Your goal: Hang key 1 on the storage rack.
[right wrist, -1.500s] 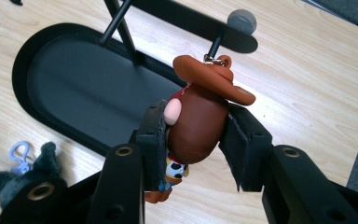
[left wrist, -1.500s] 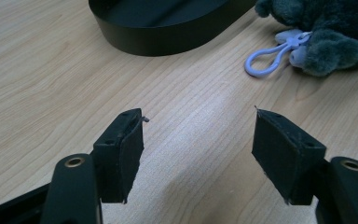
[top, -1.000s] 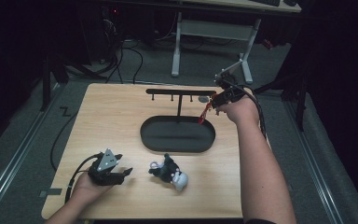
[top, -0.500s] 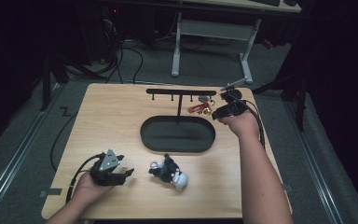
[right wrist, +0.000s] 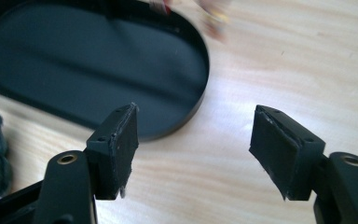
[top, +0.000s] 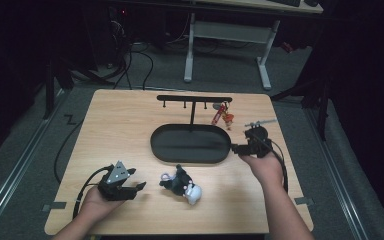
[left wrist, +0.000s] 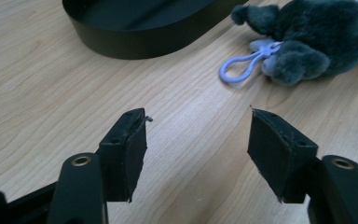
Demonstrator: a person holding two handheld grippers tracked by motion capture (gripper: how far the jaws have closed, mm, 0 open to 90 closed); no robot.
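We are holding the left gripper (top: pixel 139 186) low over the near left part of the wooden table (top: pixel 120 130), its jaws standing released with bare wood between them, though they have just been closing a little. Just to its right, the grey plush keychain (top: pixel 182 183) is lying on the table, near the black oval tray (top: pixel 190 144), its pale purple clip (left wrist: pixel 239 66) pointing toward that gripper and apart from the pads. We are bringing the right gripper (top: pixel 236 148) beside the right end of the tray, jaws released and having just been opening, with nothing between them. On the far rack (top: pixel 194 99), a red and orange keychain (top: pixel 221 115) is hanging from the right-hand peg, above the tray's far right edge.
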